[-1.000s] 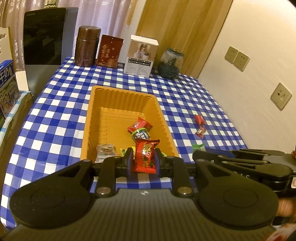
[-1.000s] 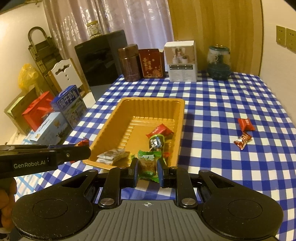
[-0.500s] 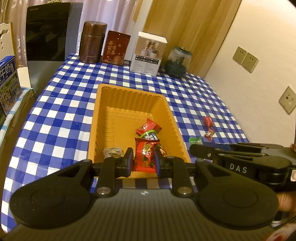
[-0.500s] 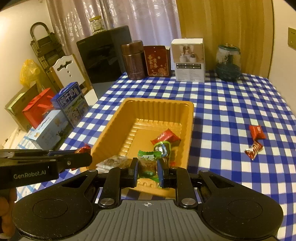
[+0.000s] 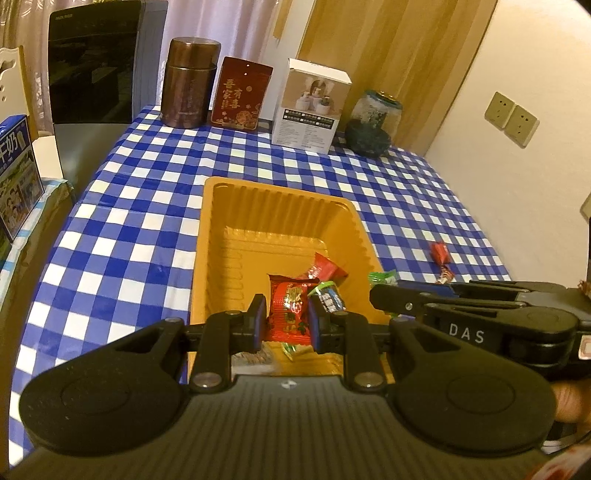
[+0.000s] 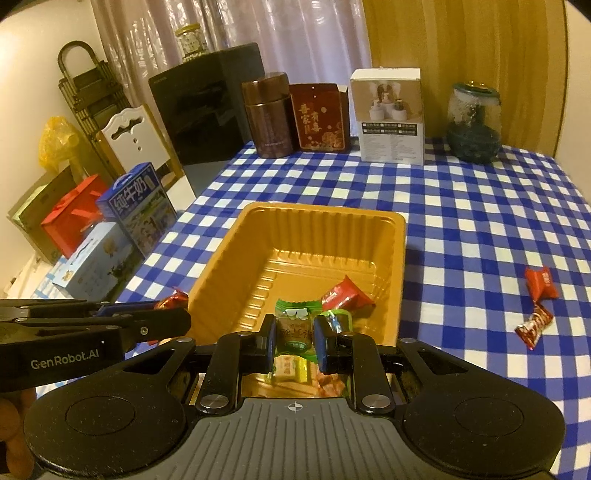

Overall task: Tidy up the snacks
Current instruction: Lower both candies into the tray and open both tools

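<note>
Left tongs (image 5: 285, 320) grip red snack (image 5: 289, 311) | right tongs (image 6: 294, 334) grip green snack (image 6: 294, 325) | checked tablecloth (image 6: 480, 206), curtains (image 6: 258, 29)

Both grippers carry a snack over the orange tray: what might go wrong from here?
1. The left gripper and right gripper sit close together above the tray; they may bump on release.
2. The red packet and green packet hang near the tray's near end, so either might drop outside.
3. Two candies on the cloth may be missed.

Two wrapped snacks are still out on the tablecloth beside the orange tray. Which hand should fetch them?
Right, probably. The two loose snacks lie on the right gripper's side of the orange tray; it must first drop its green snack.
</note>
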